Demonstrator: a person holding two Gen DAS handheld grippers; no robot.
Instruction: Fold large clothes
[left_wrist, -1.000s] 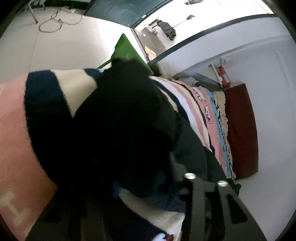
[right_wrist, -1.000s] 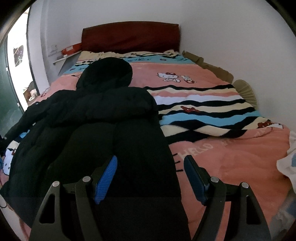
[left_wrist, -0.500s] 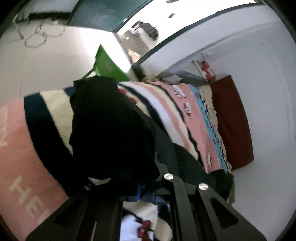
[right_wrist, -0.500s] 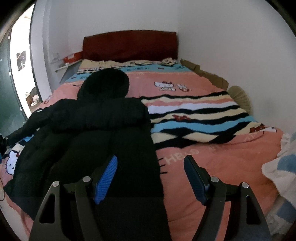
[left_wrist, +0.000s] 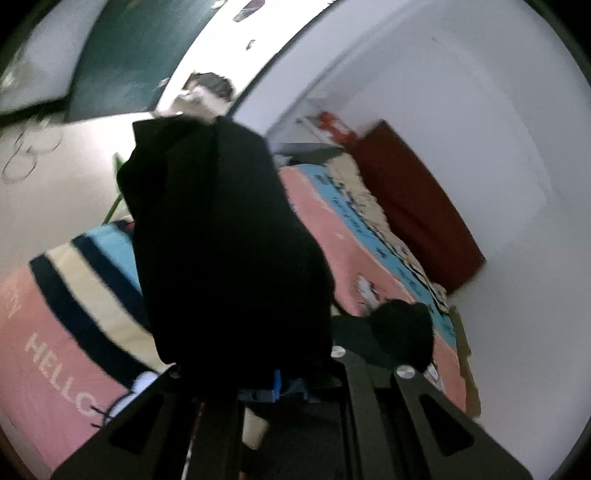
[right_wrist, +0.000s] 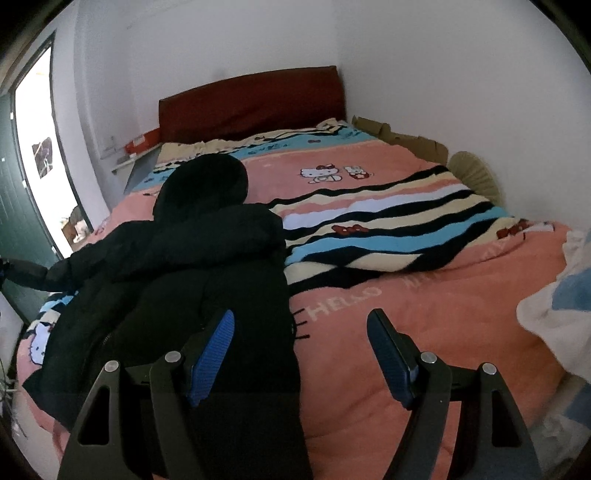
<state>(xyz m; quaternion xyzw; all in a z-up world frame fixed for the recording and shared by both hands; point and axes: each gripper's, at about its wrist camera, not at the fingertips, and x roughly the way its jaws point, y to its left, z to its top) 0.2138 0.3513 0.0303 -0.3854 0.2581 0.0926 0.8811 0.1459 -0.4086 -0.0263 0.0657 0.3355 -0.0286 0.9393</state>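
A large black hooded puffer jacket (right_wrist: 192, 266) lies on the left half of the bed, its hood (right_wrist: 207, 181) toward the headboard. My left gripper (left_wrist: 280, 384) is shut on the jacket's black sleeve (left_wrist: 221, 236) and holds it up above the bed; the sleeve fills the middle of the left wrist view, where the hood (left_wrist: 402, 332) shows beyond it. In the right wrist view that sleeve (right_wrist: 33, 273) stretches to the far left edge. My right gripper (right_wrist: 301, 350) is open and empty, above the jacket's lower hem.
The bed has a pink Hello Kitty blanket (right_wrist: 406, 306) with striped bands and a dark red headboard (right_wrist: 251, 103). White cloth (right_wrist: 554, 306) lies at the right edge. A wall runs close along the right side. A doorway (right_wrist: 40, 147) is on the left.
My left gripper has lifted the sleeve higher and swung toward the headboard. My right gripper has drawn back a little toward the foot of the bed and stays open.
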